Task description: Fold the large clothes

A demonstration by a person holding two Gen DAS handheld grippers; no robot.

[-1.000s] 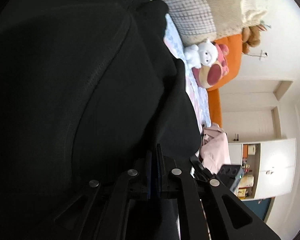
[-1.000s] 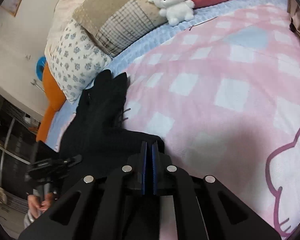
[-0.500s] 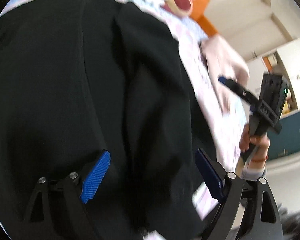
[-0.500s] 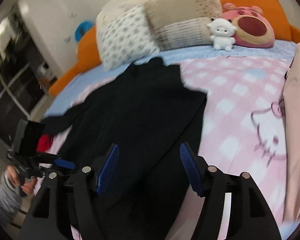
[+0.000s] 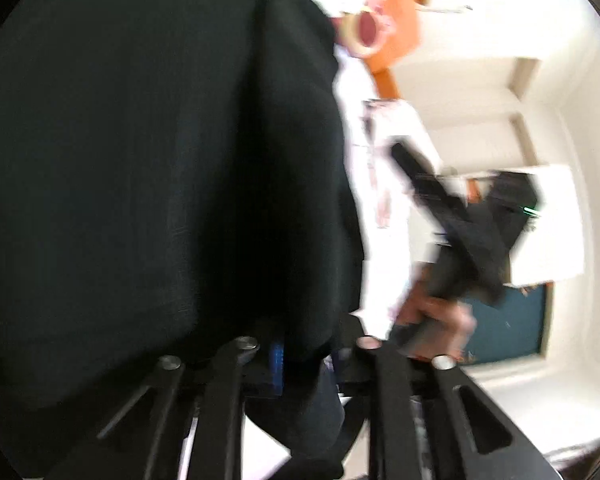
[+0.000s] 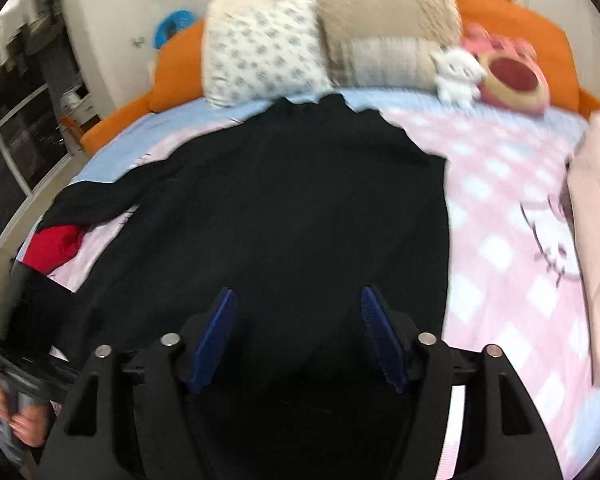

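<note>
1. Left wrist view: the left tool [image 5: 306,354] has its jaws nearly together on a fold of the black garment [image 5: 148,168]. The cloth bunches between the blue pads [image 5: 277,362] and hangs below them. These jaws have just been closing after a wide swing open, and the hem edge is now between them.
2. Right wrist view: the right tool [image 6: 298,338] stands wide, its blue pads [image 6: 216,336] well apart above the near part of the same garment [image 6: 284,216], gripping nothing. Its jaws have just been opening, and no cloth is between the pads.
3. The relation that matters: the garment lies straight ahead of the right tool. Its long axis runs away from the near edge of the bed [image 6: 516,248] towards the pillows [image 6: 260,56], collar end farthest. One sleeve trails left towards a red item [image 6: 56,246].
4. The left tool already has the near edge, so I judge the right tool must drop onto the hem just below it to match that hold.
5. Against the earlier frames: both tools were then clamped on dark cloth close to the pillows. Now they are back at the foot end, with the whole garment spread out ahead.
6. Farthest off, a white plush toy [image 6: 458,74] and a pink one [image 6: 514,80] sit by the orange headboard [image 6: 540,24].
</note>
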